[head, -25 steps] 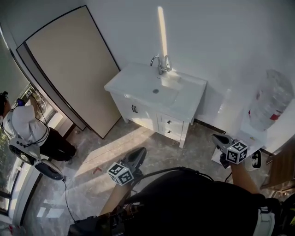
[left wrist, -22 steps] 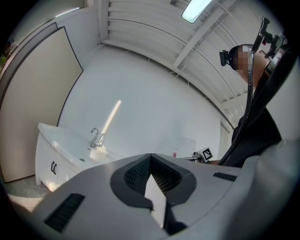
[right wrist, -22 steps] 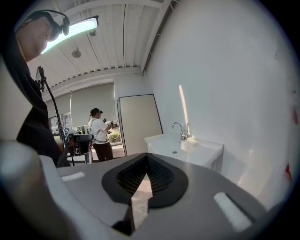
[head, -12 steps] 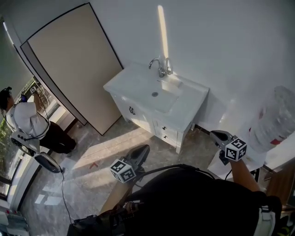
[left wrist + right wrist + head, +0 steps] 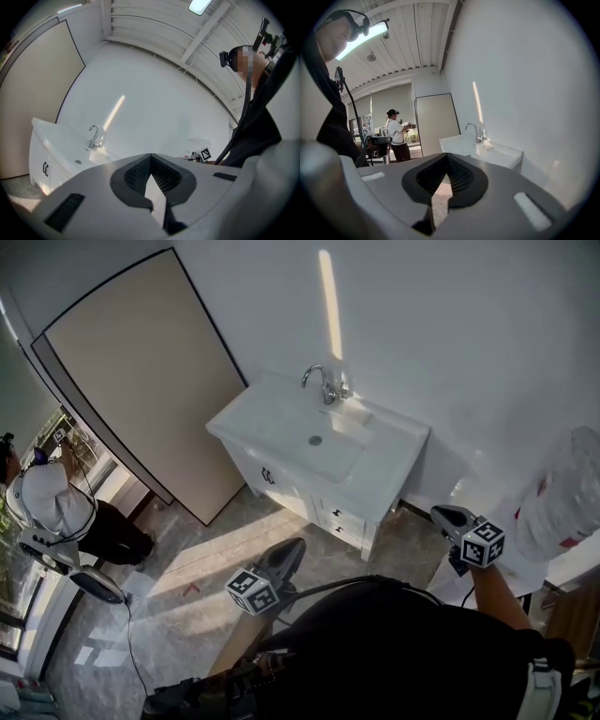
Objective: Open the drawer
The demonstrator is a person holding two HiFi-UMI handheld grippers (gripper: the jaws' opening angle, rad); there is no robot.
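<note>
A white vanity (image 5: 281,423) with a sink and chrome faucet (image 5: 326,382) stands against the far wall. Its two small drawers (image 5: 343,519) are stacked at the right of its front, both closed, beside cabinet doors with dark handles (image 5: 267,475). My left gripper (image 5: 289,550) hangs shut and empty over the floor, well short of the vanity. My right gripper (image 5: 446,515) is also shut and empty, off to the right of the drawers. In the left gripper view the left gripper (image 5: 150,156) shows shut with the vanity (image 5: 56,143) at left. The right gripper (image 5: 446,157) faces the vanity (image 5: 499,152).
A tall beige panel (image 5: 141,371) leans on the wall left of the vanity. A person in a white top (image 5: 47,502) stands at the far left by a wheeled stand (image 5: 94,585), with a cable (image 5: 131,638) on the floor. A water bottle (image 5: 562,493) stands at right.
Both grippers have travelled forward toward the vanity, still shut. The vanity sits slightly lower and nearer in the head view.
</note>
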